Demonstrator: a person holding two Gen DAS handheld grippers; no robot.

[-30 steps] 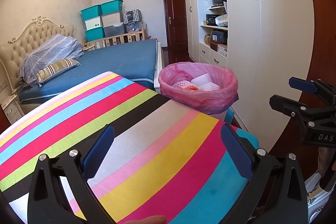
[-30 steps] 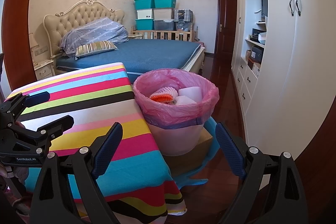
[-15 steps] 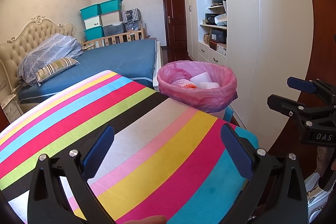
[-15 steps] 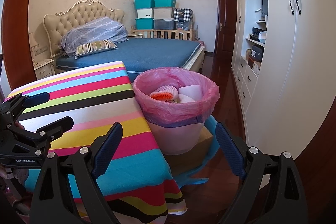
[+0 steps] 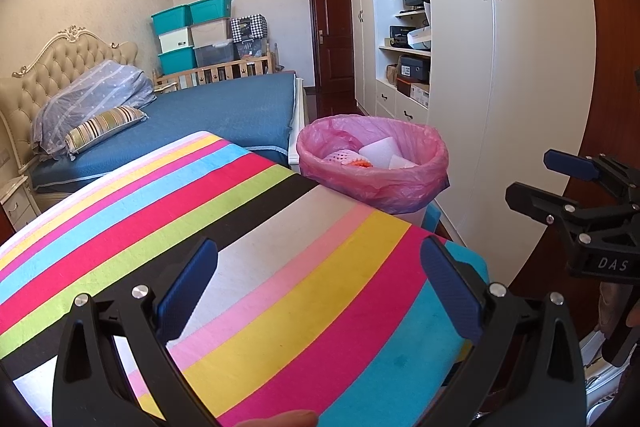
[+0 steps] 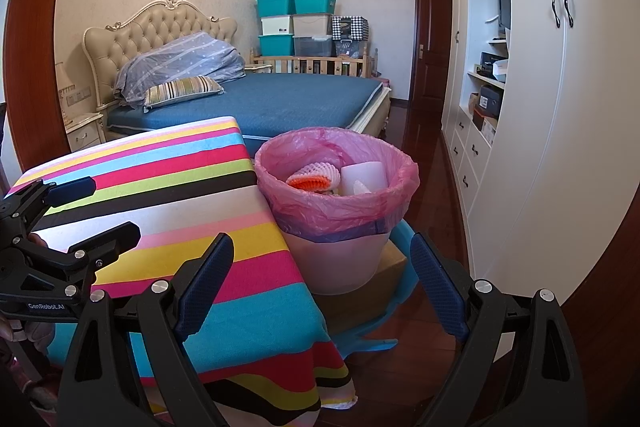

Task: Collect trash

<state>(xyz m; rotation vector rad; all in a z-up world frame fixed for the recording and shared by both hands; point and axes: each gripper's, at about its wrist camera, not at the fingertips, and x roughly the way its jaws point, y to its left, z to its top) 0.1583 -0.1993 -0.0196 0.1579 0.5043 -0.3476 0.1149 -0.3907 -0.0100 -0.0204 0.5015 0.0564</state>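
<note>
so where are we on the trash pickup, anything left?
Looks nearly done. The pink-lined bin already holds a foam fruit net and white foam pieces. In hand: nothing; left gripper and right gripper are both open. No trash shows on the striped tablecloth.

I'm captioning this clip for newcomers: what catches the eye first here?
The rainbow-striped tablecloth fills the foreground under both open grippers. Just past its far corner, a pink-lined trash bin holds white foam pieces and an orange-and-white foam net; a blue bed lies behind.
</note>
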